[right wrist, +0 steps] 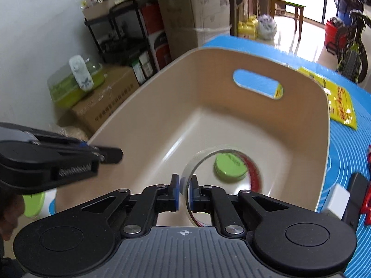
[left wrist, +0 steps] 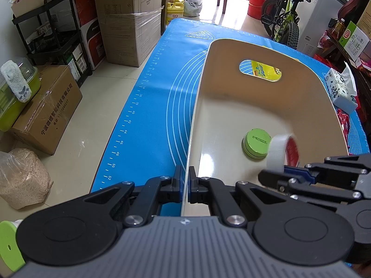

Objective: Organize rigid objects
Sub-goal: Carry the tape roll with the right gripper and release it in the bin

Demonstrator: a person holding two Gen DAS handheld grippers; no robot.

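**Right wrist view: tape roll held over the bin, rim steadied**

Right wrist view: the right gripper point(right wrist: 183, 194) is seen with its pads on either side of the wall of a clear tape roll point(right wrist: 222, 171); whether the roll is being pinched or is already slack cannot be told. It is carried inside the beige bin point(right wrist: 324, 120), just above the floor, so that a short drop is judged likely. A green tin point(right wrist: 229, 166) already lies there. The left gripper point(left wrist: 185, 185) is clenched on the bin's near rim, apparently to keep it from sliding on the blue mat point(left wrist: 148, 115). A yellow packet point(right wrist: 340, 102) remains outside.
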